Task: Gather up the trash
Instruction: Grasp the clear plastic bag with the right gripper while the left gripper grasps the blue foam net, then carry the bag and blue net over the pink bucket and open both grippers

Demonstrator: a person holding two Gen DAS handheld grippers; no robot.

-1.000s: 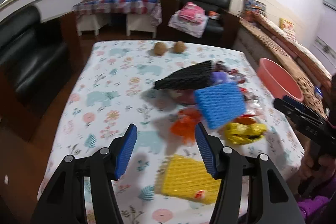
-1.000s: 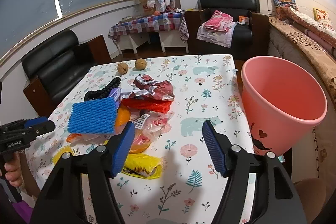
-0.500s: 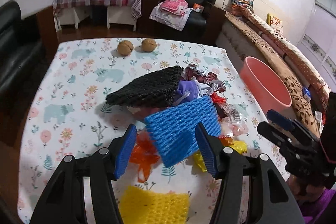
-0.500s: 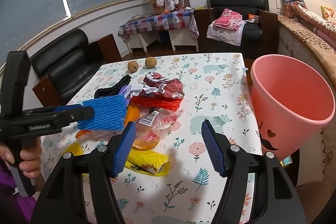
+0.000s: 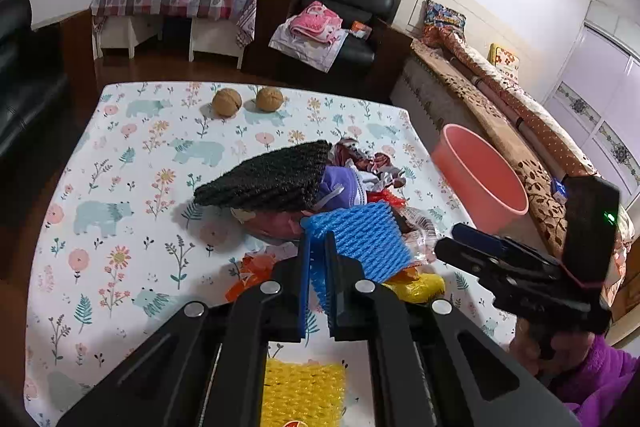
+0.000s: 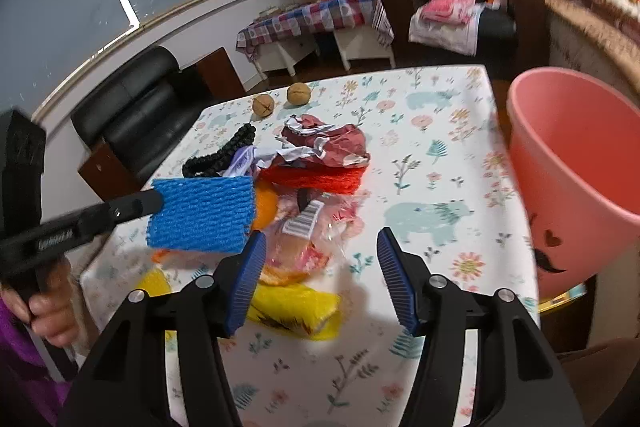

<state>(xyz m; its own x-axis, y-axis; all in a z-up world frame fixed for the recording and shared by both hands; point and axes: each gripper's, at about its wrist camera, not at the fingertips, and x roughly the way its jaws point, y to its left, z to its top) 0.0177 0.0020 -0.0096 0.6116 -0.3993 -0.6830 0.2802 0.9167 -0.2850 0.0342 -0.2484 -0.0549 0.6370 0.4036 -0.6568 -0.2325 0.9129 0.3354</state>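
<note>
The left gripper (image 5: 318, 267) has its jaws clamped on the blue foam net (image 5: 360, 241), lifted above the trash pile on the table (image 5: 120, 155). Only the right wrist view shows the right gripper (image 6: 320, 275), jaws wide over a yellow wrapper (image 6: 296, 311), and the pink bin's (image 6: 576, 163) side.

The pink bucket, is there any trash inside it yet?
No, in the right wrist view the pink bucket shows only bare pink walls inside, with no trash in the part that can be seen.
</note>
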